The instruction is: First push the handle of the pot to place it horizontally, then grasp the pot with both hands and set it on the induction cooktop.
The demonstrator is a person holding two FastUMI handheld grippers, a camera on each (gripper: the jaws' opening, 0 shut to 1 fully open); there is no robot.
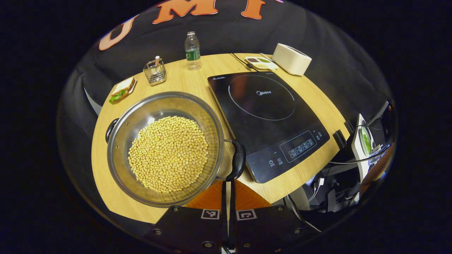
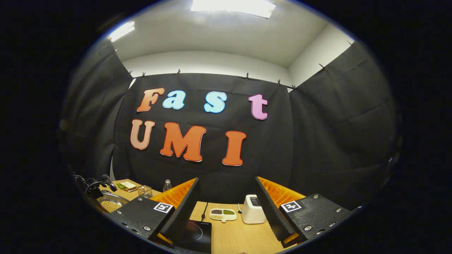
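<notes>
Looking down from the left gripper view, the pot (image 1: pixel 165 148) of pale beans sits on the table (image 1: pixel 102 169) just beside the induction cooktop (image 1: pixel 266 121), its black handle (image 1: pixel 237 159) near the closed left gripper (image 1: pixel 227 197). Facing the booth wall, the right gripper (image 2: pixel 226 208) is held wide open above the table, the toaster (image 2: pixel 253 209) between its fingers. A bottle (image 1: pixel 192 50), wire basket (image 1: pixel 154 71) and sandwich (image 1: pixel 122 90) stand behind the pot.
</notes>
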